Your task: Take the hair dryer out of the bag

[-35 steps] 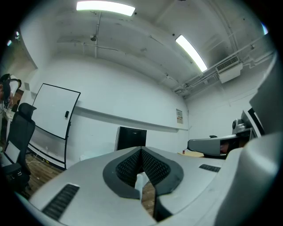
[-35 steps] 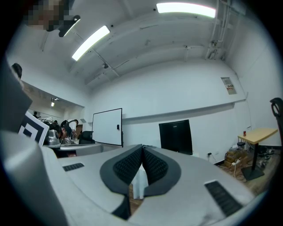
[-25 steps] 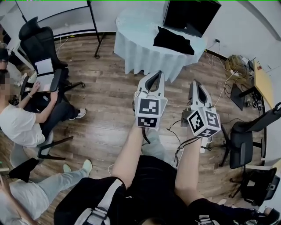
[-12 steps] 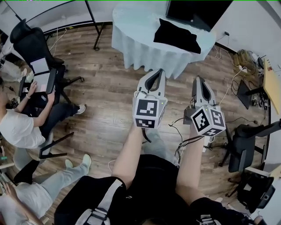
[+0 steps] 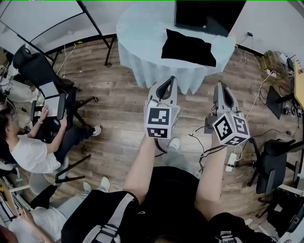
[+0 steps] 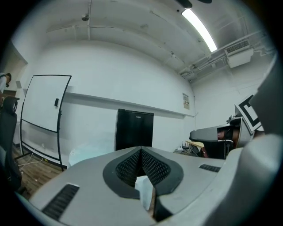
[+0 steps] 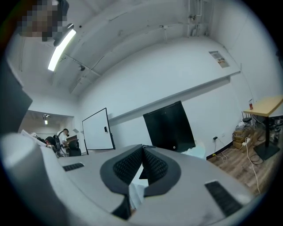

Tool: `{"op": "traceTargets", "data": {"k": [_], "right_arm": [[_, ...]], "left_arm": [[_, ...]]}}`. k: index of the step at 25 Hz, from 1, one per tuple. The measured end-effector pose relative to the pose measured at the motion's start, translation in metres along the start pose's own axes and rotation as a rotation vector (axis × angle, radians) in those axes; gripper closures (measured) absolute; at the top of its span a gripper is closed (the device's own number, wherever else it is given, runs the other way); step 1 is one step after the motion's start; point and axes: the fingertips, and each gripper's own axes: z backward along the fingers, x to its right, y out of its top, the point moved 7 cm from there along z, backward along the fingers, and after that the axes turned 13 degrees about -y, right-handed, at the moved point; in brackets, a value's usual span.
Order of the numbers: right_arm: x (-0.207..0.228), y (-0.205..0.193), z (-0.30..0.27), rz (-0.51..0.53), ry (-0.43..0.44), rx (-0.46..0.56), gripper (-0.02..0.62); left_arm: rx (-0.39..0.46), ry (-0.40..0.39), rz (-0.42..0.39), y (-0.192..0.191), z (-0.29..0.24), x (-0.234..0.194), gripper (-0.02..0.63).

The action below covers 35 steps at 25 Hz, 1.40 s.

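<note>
A black bag (image 5: 188,47) lies closed on the round table with the pale blue cloth (image 5: 140,35), ahead of both grippers. No hair dryer shows in any view. My left gripper (image 5: 169,80) is held level in front of the table's near edge, jaws shut with nothing between them; in the left gripper view its pads (image 6: 148,165) meet. To its right my right gripper (image 5: 222,86) is also level and shut on nothing, its pads (image 7: 152,164) closed together. Both stop short of the bag and touch nothing.
A tall black screen (image 5: 209,14) stands behind the table. A seated person (image 5: 33,152) and office chairs (image 5: 40,76) are at the left, with a whiteboard stand (image 5: 97,28). Cables and a power strip (image 5: 231,161) lie on the wooden floor at the right, beside a black chair (image 5: 270,166).
Both grippers have travelled forward toward the table, which now lies closer in the head view. Their jaws stayed shut throughout.
</note>
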Motion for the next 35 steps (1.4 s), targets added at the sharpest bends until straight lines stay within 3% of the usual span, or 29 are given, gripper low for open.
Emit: {"op": "traceTargets", "data": {"k": [11,22,28,35], "right_arm": [[0.08,0.054,-0.018,-0.043,-0.07,0.107,0.592],[0.111,0.072,-0.026,-0.032,-0.111,0.142,0.592],[0.111,0.068,-0.067,-0.039,-0.1,0.109,0.592],[0.098,0.031,-0.133,-0.053,-0.064,-0.014,0.592]], "left_arm": [[0.015,-0.109,-0.108,0.039,-0.09,0.034,0.591],[0.049,-0.135,-0.112,0.05,-0.135,0.03,0.571],[-0.024,-0.174,-0.145,0.035,-0.162,0.014,0.479],[-0.168,-0.178,-0.127,0.003,-0.202,-0.024,0.443]]}}
